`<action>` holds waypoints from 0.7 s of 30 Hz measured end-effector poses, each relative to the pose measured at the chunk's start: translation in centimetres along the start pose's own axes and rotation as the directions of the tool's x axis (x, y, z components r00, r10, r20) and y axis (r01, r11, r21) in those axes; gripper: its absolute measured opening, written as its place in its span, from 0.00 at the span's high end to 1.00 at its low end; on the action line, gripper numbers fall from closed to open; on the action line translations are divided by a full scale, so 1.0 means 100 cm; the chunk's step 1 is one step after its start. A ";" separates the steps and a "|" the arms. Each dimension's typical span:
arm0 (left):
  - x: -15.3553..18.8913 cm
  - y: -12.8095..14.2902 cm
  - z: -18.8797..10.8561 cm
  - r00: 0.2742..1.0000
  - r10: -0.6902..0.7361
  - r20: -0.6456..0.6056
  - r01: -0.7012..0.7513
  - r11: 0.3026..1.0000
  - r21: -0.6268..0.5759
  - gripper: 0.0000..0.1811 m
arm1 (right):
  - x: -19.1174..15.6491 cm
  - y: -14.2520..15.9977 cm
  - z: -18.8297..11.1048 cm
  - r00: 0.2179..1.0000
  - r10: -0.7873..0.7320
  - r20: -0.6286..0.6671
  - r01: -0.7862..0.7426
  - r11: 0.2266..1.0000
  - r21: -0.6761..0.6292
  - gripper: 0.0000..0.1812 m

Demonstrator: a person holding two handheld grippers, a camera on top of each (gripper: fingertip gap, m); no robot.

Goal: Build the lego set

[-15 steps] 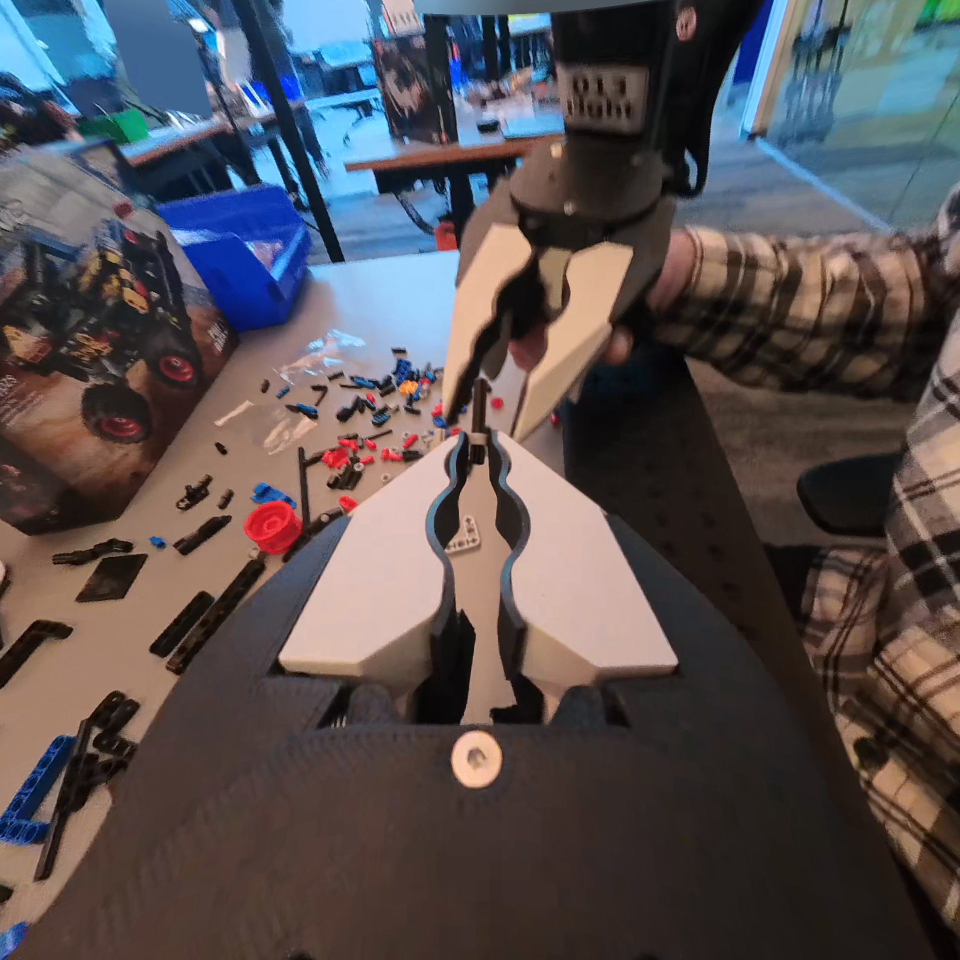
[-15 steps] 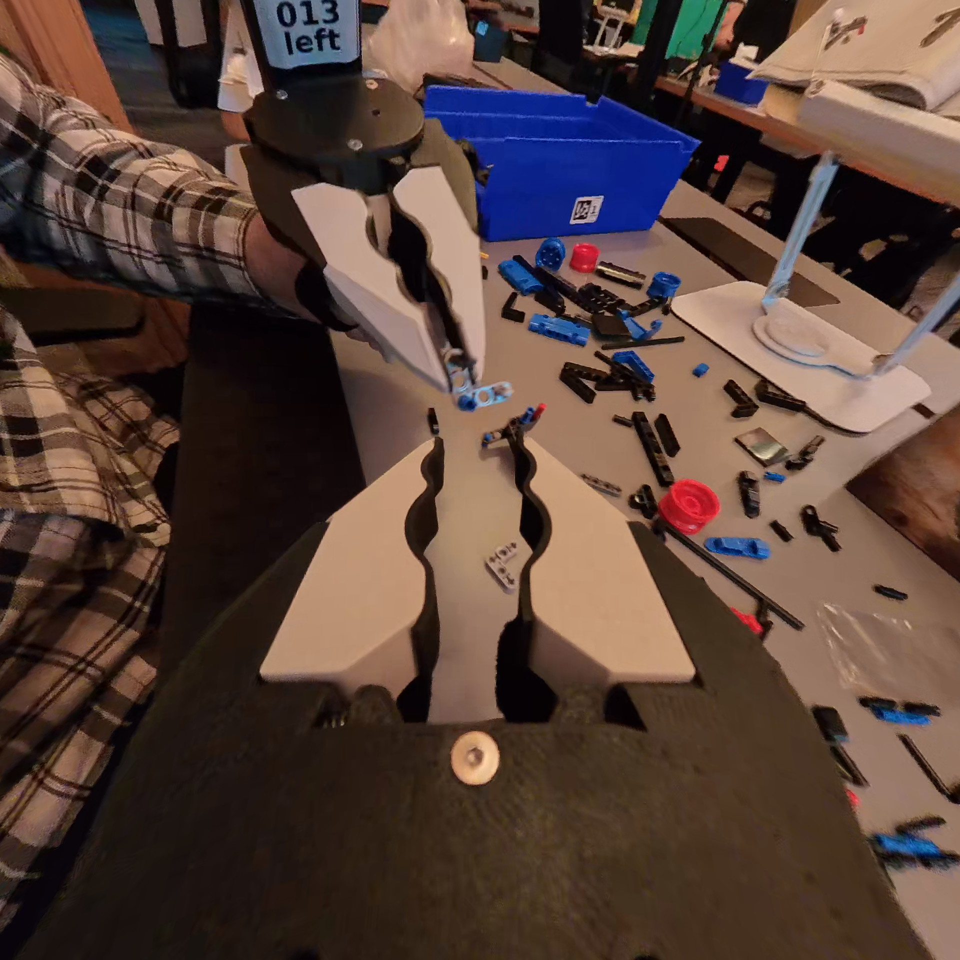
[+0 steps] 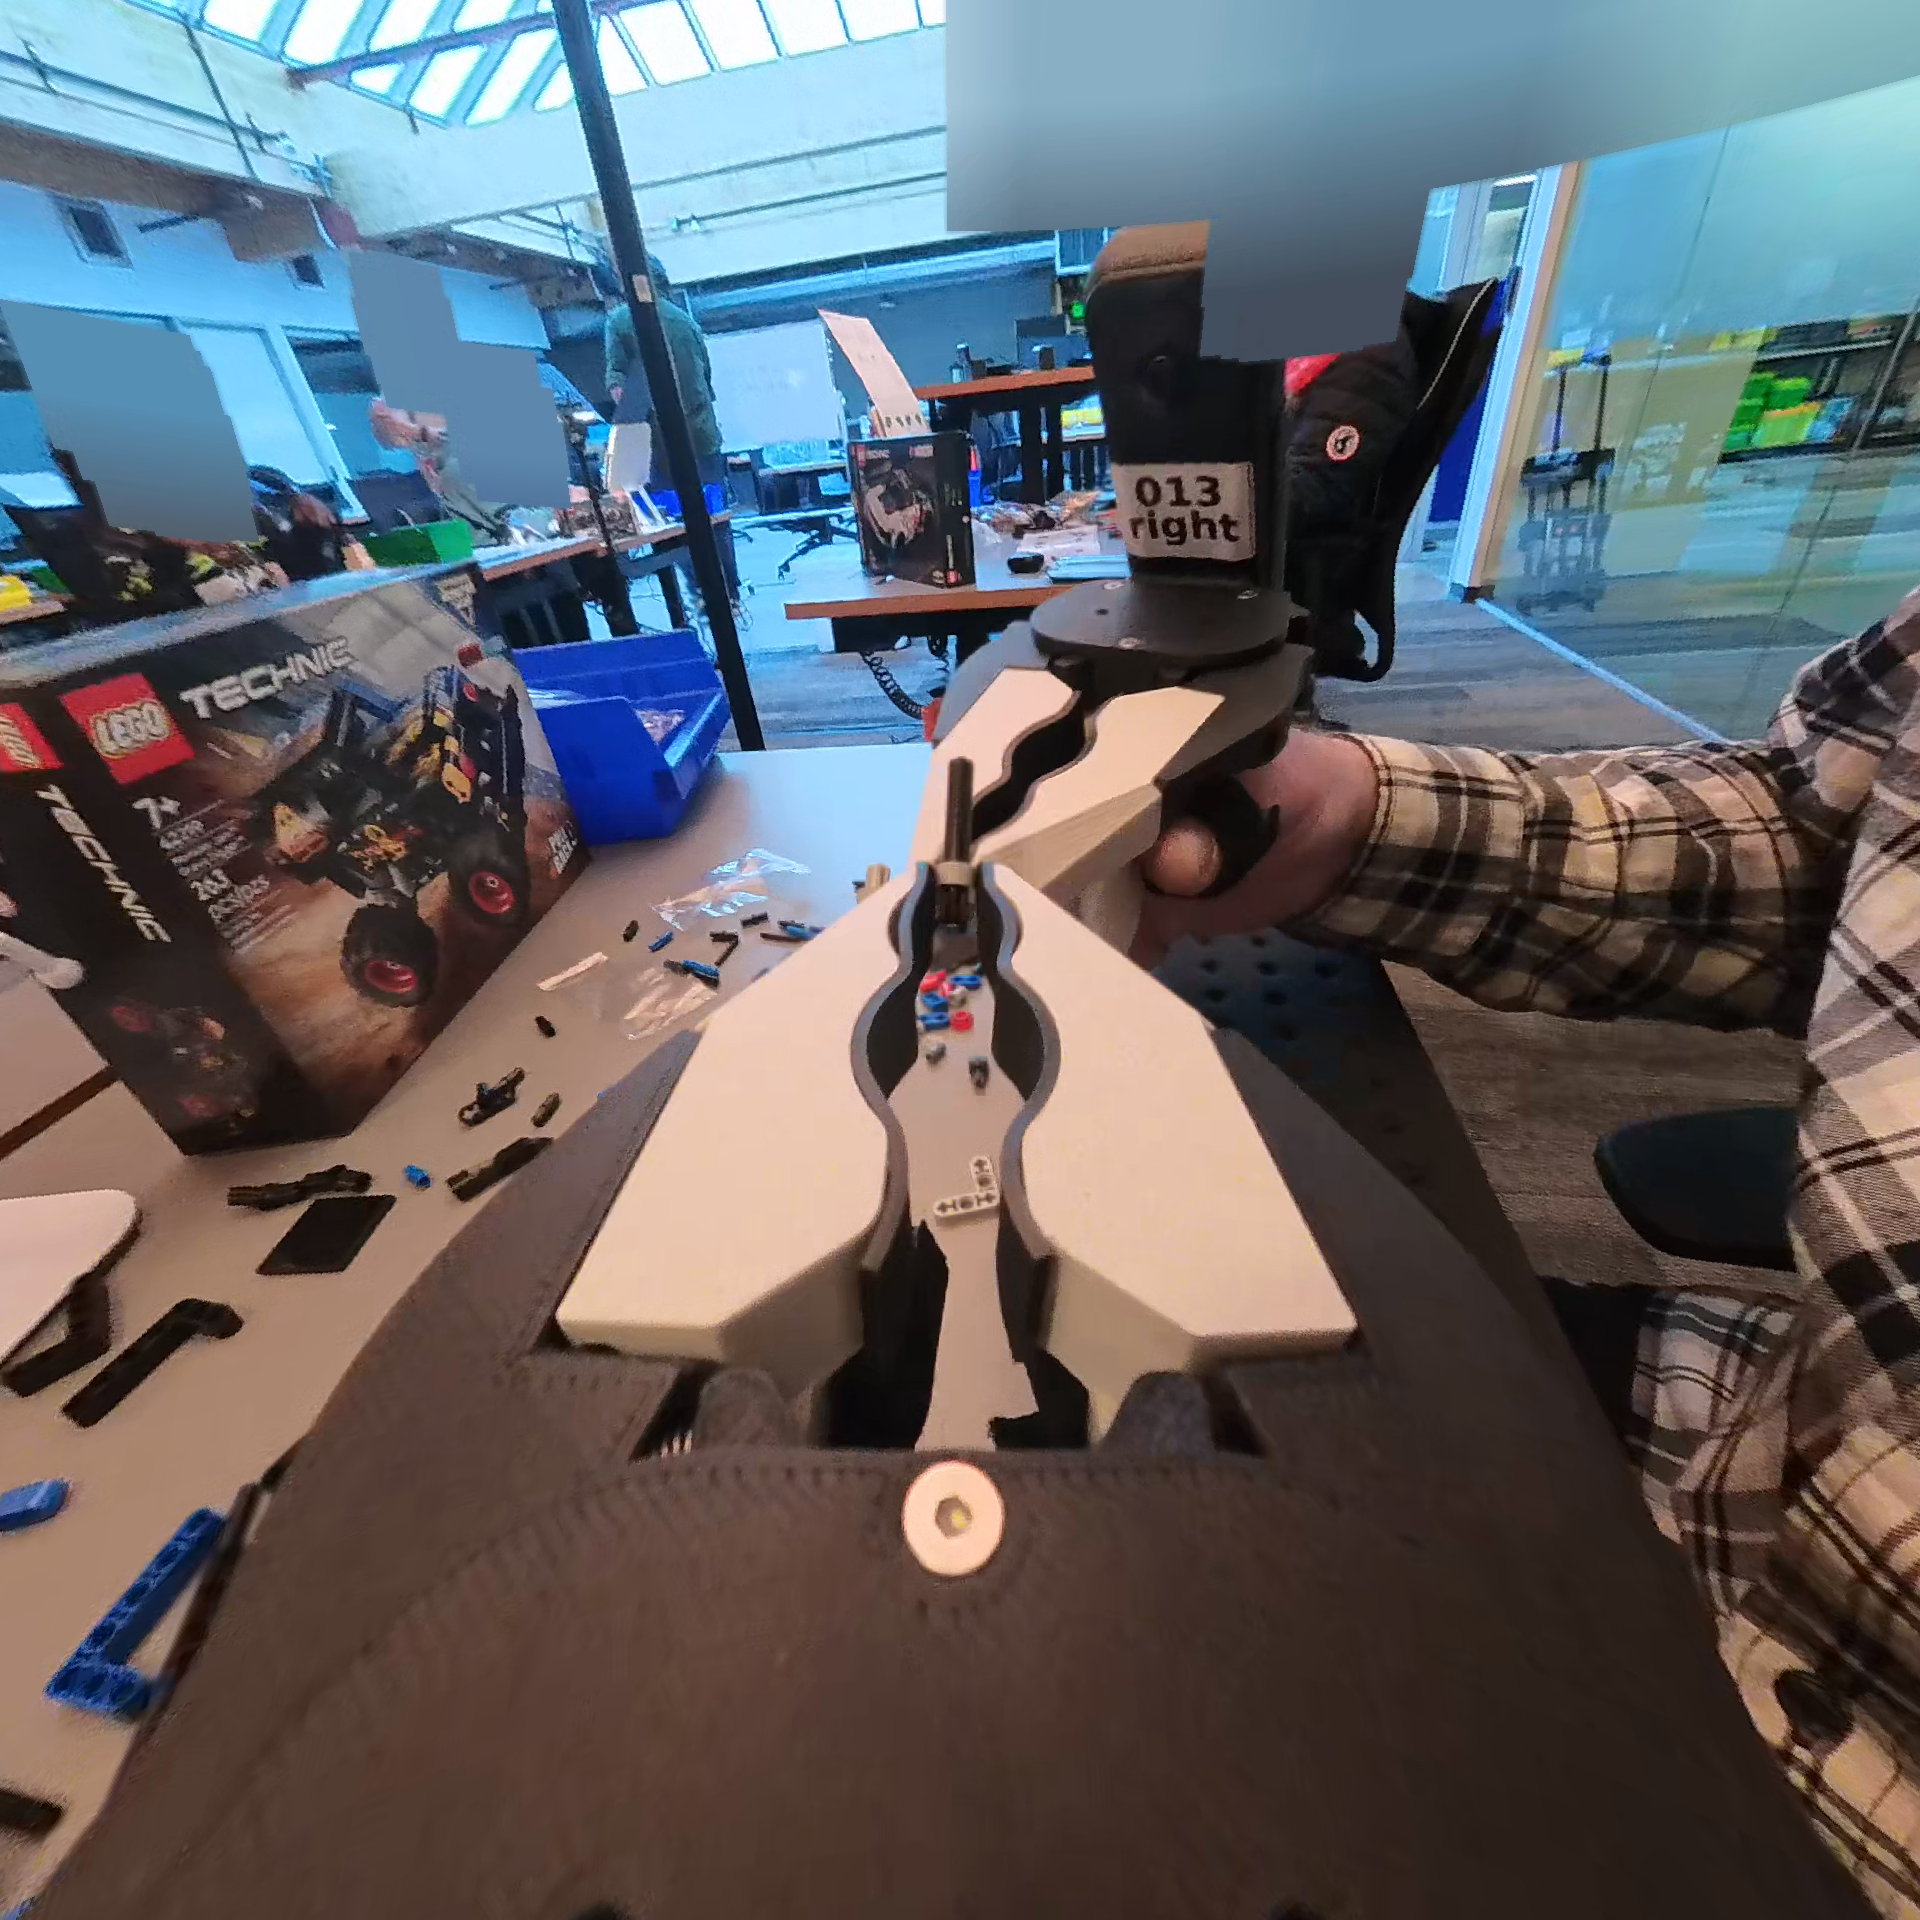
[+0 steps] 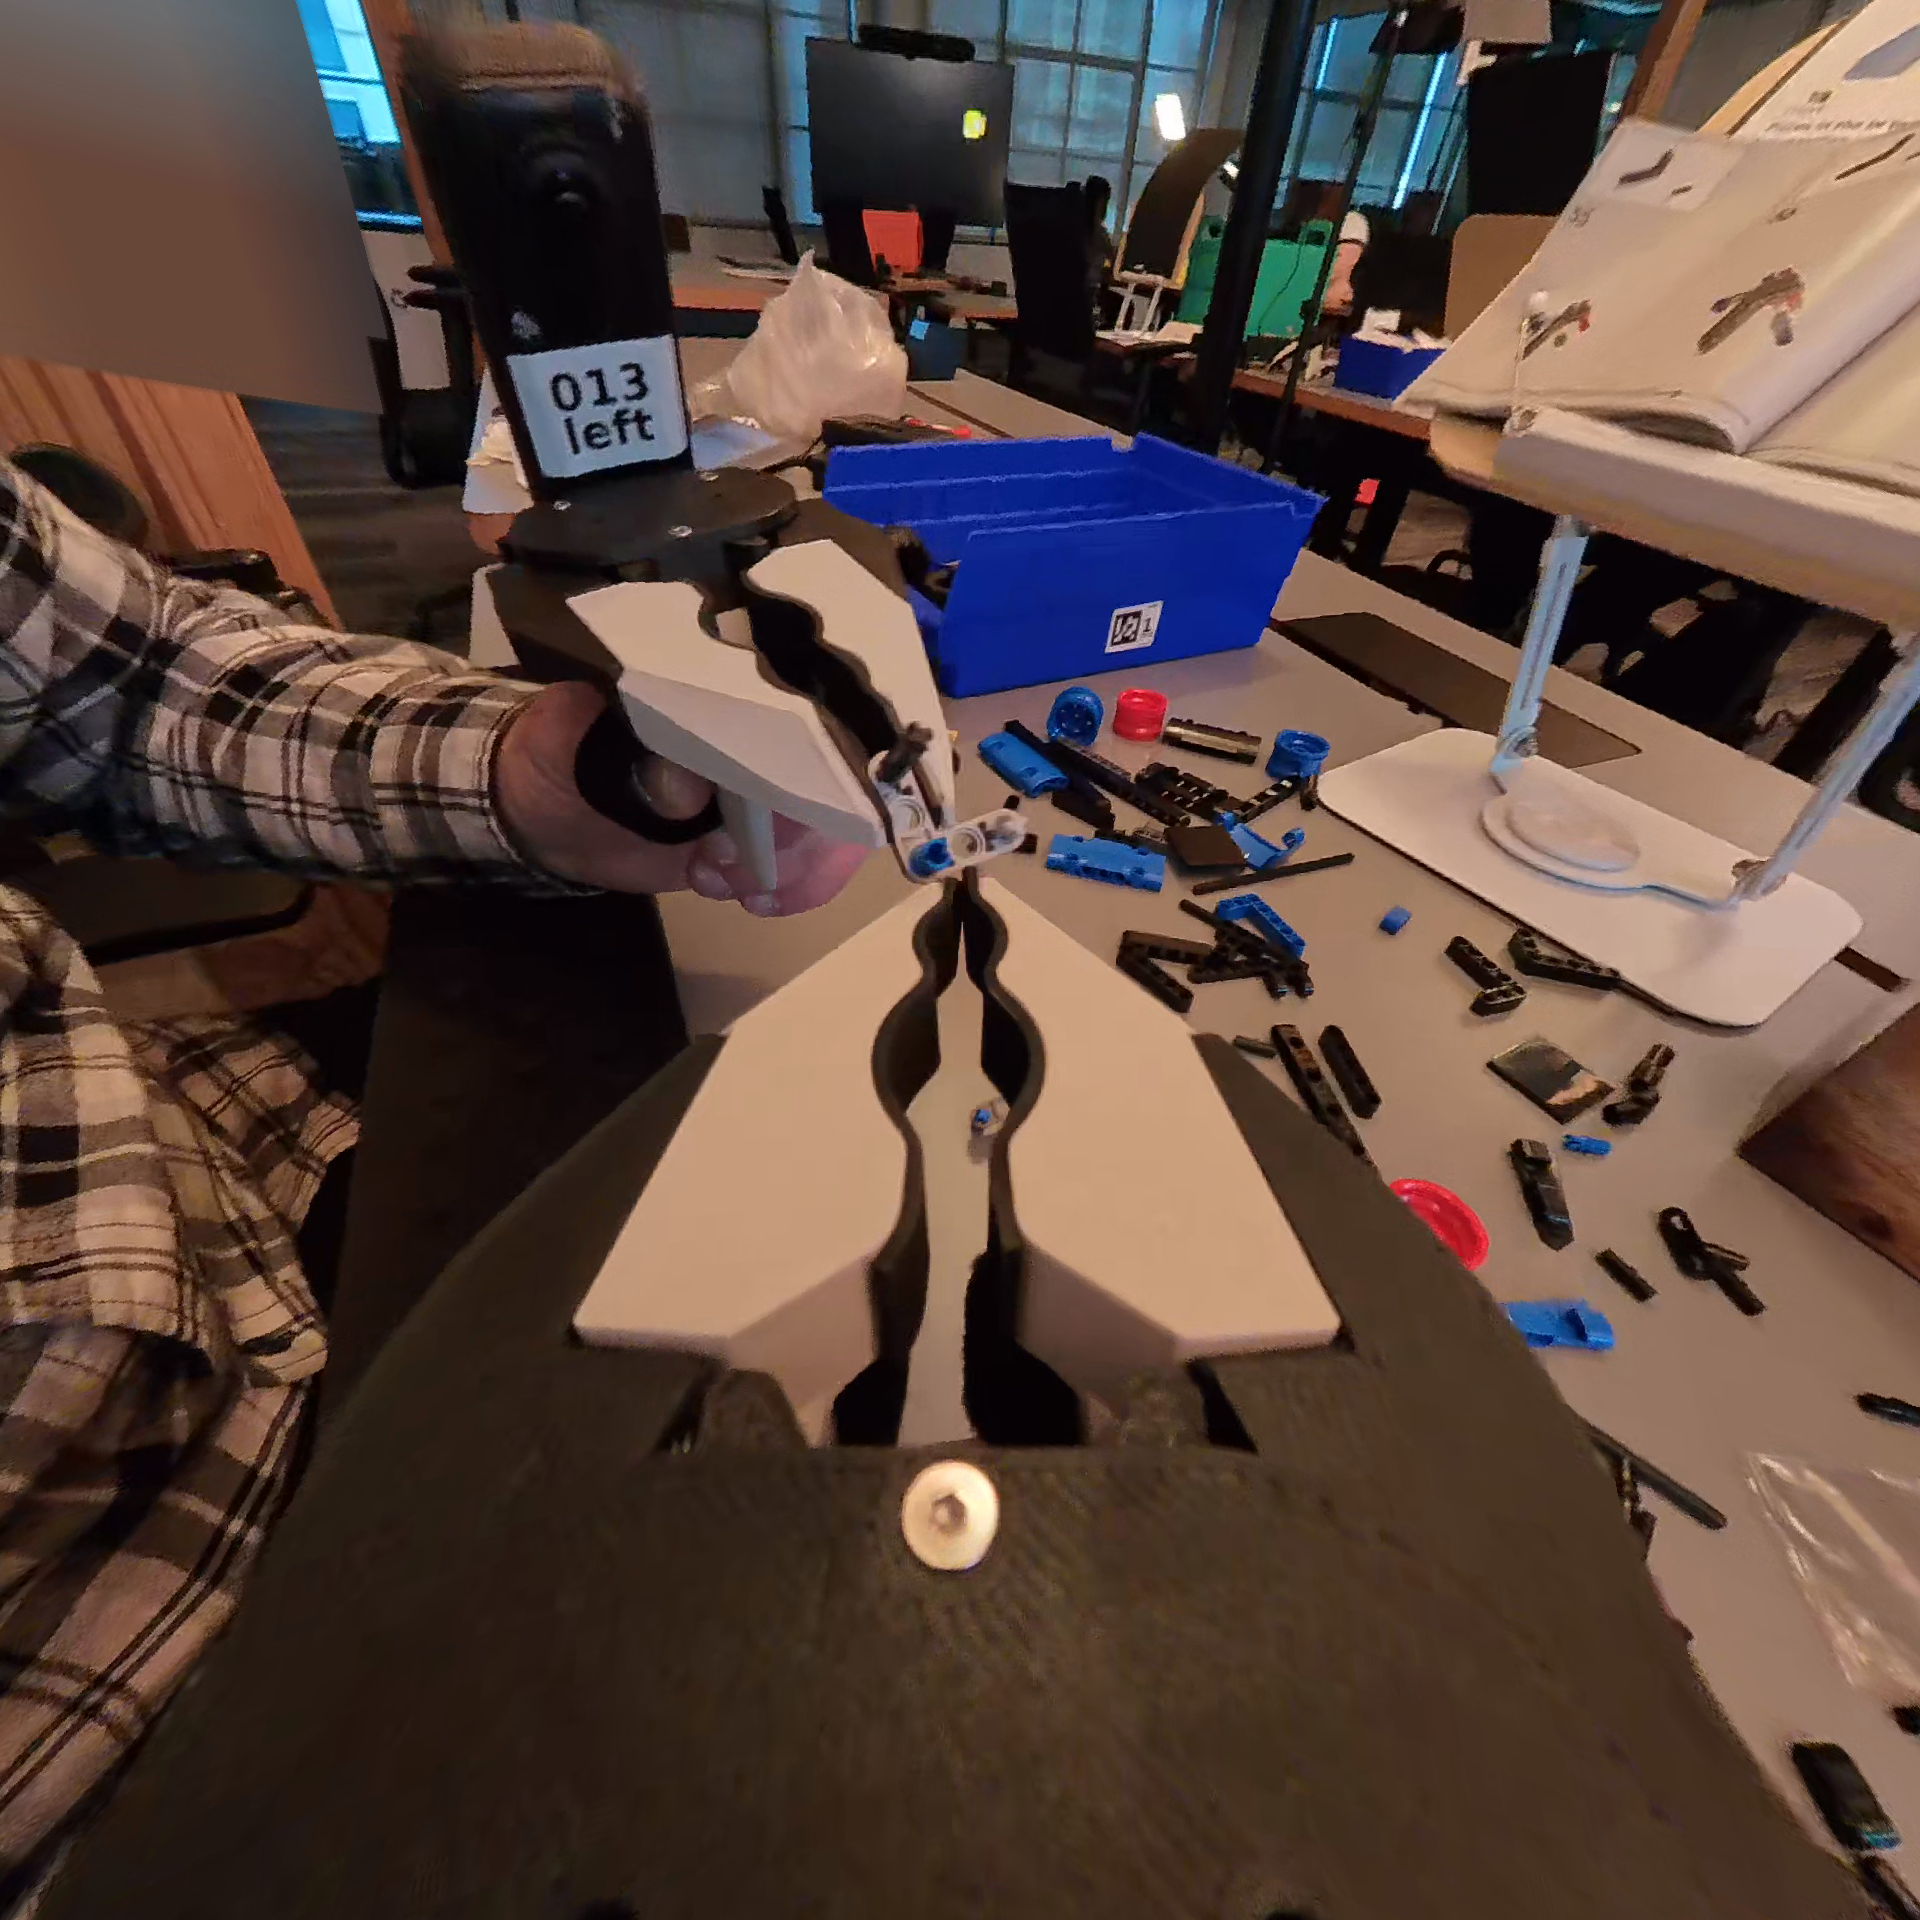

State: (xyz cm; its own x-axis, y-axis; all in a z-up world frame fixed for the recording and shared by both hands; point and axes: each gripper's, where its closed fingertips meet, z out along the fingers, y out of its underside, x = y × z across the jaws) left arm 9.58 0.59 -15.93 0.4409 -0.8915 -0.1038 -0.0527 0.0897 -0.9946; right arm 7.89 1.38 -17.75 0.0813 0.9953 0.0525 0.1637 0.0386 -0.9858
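My left gripper (image 3: 951, 883) is shut on a small grey L-shaped Lego beam (image 4: 971, 840) with a blue pin (image 4: 932, 854) in it, held above the table's near edge. It also shows in the right wrist view (image 4: 920, 821). My right gripper (image 4: 961, 899) meets it tip to tip and is shut on a thin black axle (image 3: 957, 810). The axle stands up from the grey beam between the right gripper's fingers (image 3: 961, 857). Whether the axle sits inside the beam's hole is hidden.
Loose black, blue and red pieces (image 4: 1226, 945) lie across the grey table (image 3: 790, 790). A Lego box (image 3: 281, 852) and a blue bin (image 4: 1070, 551) stand at the back. A white booklet stand (image 4: 1579, 862) is on the right. A spare grey L beam (image 3: 971, 1190) lies below my left gripper. Only a small space, under 4 cm, lies between the two pairs of fingers.
My right gripper was open around the black axle and has shut on it. Both grippers have tilted upward and stay tip to tip.
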 end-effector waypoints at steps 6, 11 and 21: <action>-0.006 -0.008 -0.008 0.989 0.130 0.075 -0.131 0.991 0.010 0.97 | 0.004 -0.012 0.006 1.000 0.027 0.001 -0.027 0.999 0.017 0.99; -0.002 -0.020 -0.012 0.948 0.285 0.141 -0.289 0.957 0.008 0.97 | -0.006 -0.025 0.002 0.962 0.211 0.174 -0.232 0.966 0.111 0.94; 0.003 -0.028 -0.014 0.931 0.331 0.155 -0.340 0.940 0.034 0.97 | -0.017 -0.043 -0.006 0.831 0.376 0.409 -0.486 0.849 0.205 0.92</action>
State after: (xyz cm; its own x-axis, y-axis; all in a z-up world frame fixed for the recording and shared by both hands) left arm 8.62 -0.54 -13.17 0.5319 -0.7311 -0.4273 -0.1689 0.4029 -0.8995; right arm 7.66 -0.55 -13.51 -0.2734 0.8780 -0.3929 -0.1025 -0.4327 -0.8957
